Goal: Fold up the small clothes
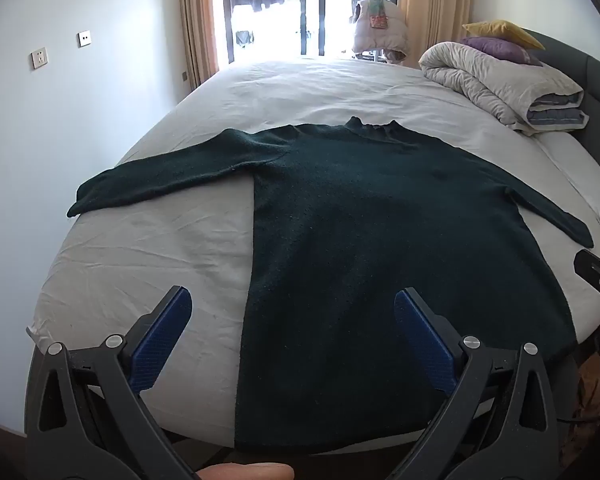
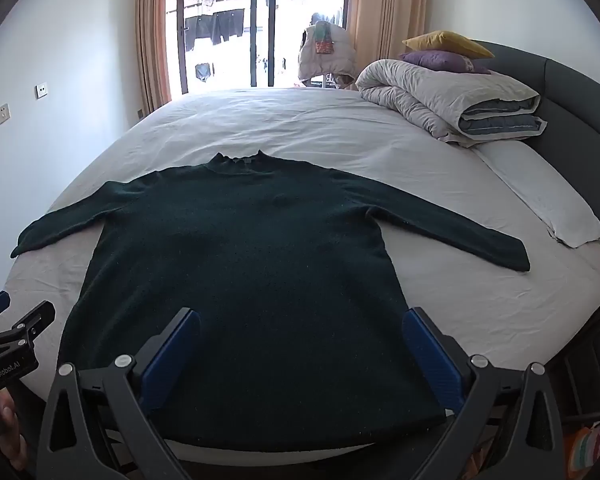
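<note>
Your left gripper (image 1: 292,300) and right gripper (image 2: 300,320) both hang with jaws wide apart above the hem of the dark green sweater (image 2: 240,280), nothing between their fingers. Bare sheet on the bed (image 1: 140,248) lies free to either side of the body, under both spread sleeves. Beyond the collar the sheet runs free toward the window. The folded duvet (image 2: 440,100) and pillows (image 2: 448,46) block the far right corner.

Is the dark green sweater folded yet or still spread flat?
Spread flat: the sweater lies on the bed, both sleeves stretched sideways, nothing folded over.
</note>
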Available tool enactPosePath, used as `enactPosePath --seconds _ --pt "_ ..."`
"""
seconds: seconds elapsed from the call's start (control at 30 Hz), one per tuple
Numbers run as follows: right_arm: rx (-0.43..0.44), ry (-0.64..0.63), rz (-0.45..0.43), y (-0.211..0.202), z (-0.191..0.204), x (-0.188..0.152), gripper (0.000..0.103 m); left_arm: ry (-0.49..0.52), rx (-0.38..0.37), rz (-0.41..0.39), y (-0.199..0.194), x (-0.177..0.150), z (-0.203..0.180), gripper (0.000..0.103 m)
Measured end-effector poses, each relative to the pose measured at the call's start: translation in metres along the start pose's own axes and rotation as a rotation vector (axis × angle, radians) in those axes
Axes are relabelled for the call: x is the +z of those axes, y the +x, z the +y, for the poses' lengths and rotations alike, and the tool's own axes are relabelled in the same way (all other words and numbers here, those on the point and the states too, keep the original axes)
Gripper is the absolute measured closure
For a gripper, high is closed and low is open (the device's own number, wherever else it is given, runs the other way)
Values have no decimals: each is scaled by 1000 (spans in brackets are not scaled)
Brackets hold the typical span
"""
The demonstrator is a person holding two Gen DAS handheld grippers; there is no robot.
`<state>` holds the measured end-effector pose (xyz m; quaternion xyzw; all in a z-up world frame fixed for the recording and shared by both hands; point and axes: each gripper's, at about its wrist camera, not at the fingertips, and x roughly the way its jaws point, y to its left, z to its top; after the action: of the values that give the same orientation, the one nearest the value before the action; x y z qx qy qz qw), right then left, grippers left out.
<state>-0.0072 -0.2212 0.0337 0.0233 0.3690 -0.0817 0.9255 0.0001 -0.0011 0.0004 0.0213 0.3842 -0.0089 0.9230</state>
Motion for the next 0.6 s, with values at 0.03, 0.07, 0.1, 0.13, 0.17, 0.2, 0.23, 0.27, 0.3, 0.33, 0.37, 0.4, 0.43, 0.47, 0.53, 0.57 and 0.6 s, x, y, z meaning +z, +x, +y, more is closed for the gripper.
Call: enactPosePath --seconds 0.03,0.07,0.1,0.13,0.17,0.2,0.23,0.27,0.3,0.33,0.37,0.4,0.43,0.47,0.53,0.57,0.6 --pt "1 0 -1 0 0 0 0 -1 2 -3 -1 0 -1 0" --pt "1 0 -2 0 1 1 0 -1 3 -6 -1 0 -2 0" --pt "2 0 -3 -1 1 1 0 -2 2 -8 -2 0 -4 0" --pt "4 0 -3 -1 1 2 0 -1 1 -10 -3 0 -6 0" --pt "5 0 -4 -1 2 2 0 -25 -27 9 -1 1 1 0" --pt "6 0 -6 -2 2 3 0 -23 -25 9 -1 1 1 0" --pt "7 -1 -7 -2 2 3 0 -21 -24 9 -1 2 1 0" --pt "5 -6 -2 1 2 -6 0 -20 -23 9 -1 2 1 0" --pt "5 -6 -2 1 2 -8 0 -21 -22 10 -1 2 1 0" --pt "5 -9 0 2 1 -9 0 -22 -23 10 -1 3 2 0" --pt "5 -11 3 3 1 -9 0 -31 -28 10 0 0 4 0" --pt "5 -11 4 3 0 -11 0 -32 -27 8 0 0 4 0" --pt "0 -17 10 2 4 -4 0 -33 -26 8 -1 1 5 0" --pt "0 -18 12 1 4 -3 0 -29 -24 7 2 -2 4 0" --pt "1 -19 13 1 5 -3 0 -30 -26 5 1 -2 5 0" --pt "0 -20 13 2 5 -4 0 -30 -26 4 2 -2 6 0" --pt "0 -20 14 2 5 -4 0 -30 -26 4 2 -2 6 0"
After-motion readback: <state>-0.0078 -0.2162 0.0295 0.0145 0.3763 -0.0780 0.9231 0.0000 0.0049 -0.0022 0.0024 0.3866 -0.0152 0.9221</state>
